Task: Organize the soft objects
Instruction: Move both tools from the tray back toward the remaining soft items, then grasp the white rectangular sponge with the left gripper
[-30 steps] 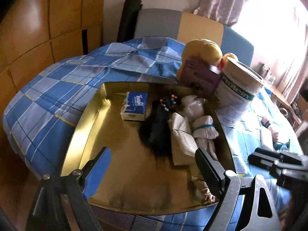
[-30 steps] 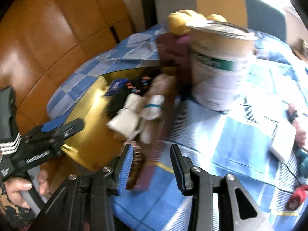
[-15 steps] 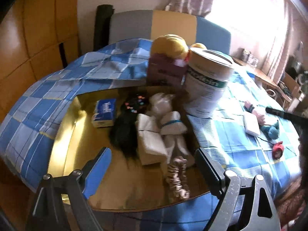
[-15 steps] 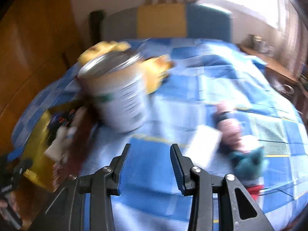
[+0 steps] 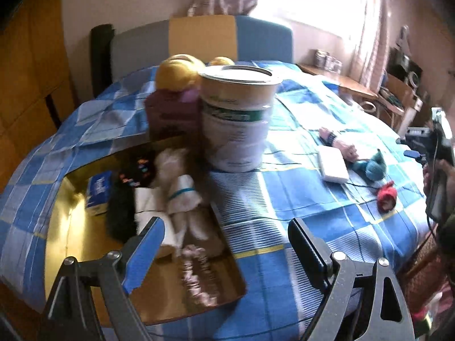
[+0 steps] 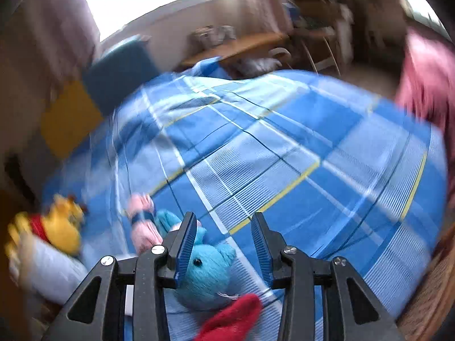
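A gold tray lies on the blue checked bedspread and holds white rolled socks, a black hairy item, a pink scrunchie and a blue tissue pack. My left gripper is open and empty above the tray's right edge. On the bed to the right lie a blue knitted toy, a pink knitted toy and a red one. My right gripper is open, just above the blue toy, beside the pink toy and the red one.
A large white tin, a maroon box and a yellow plush stand behind the tray. A white flat pad lies near the toys. A yellow bear plush shows at the left. A desk stands beyond the bed.
Both grippers have swung to the right. The right gripper moved from the tin area to right over the knitted toys. Both stay open and empty.
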`<state>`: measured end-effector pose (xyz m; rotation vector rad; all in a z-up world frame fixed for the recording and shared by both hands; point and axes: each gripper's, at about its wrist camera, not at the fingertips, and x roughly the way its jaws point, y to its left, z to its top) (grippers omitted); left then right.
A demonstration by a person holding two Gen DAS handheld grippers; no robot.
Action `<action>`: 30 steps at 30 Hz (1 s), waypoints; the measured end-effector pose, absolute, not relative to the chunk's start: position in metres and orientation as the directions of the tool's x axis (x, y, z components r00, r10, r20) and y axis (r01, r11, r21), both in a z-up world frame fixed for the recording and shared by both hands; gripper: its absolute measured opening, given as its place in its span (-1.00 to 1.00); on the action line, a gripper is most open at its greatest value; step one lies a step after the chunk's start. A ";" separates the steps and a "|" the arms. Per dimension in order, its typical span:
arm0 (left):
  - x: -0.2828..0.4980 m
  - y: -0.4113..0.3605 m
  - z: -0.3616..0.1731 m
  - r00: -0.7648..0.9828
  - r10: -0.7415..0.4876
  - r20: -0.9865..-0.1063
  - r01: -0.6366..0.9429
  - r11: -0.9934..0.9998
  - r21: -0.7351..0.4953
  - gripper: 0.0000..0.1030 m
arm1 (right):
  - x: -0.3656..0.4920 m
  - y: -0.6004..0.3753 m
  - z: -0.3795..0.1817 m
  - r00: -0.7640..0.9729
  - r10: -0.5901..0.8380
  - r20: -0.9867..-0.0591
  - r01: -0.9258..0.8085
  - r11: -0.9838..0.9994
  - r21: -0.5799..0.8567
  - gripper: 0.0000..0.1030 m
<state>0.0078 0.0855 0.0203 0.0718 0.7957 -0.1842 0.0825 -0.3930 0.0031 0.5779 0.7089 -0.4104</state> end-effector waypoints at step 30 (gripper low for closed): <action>0.117 -0.095 -0.027 0.521 -0.266 -0.811 0.439 0.899 -0.013 0.79 | 0.082 -0.396 -0.008 0.711 -0.019 -0.703 0.484 0.738 0.470 -0.22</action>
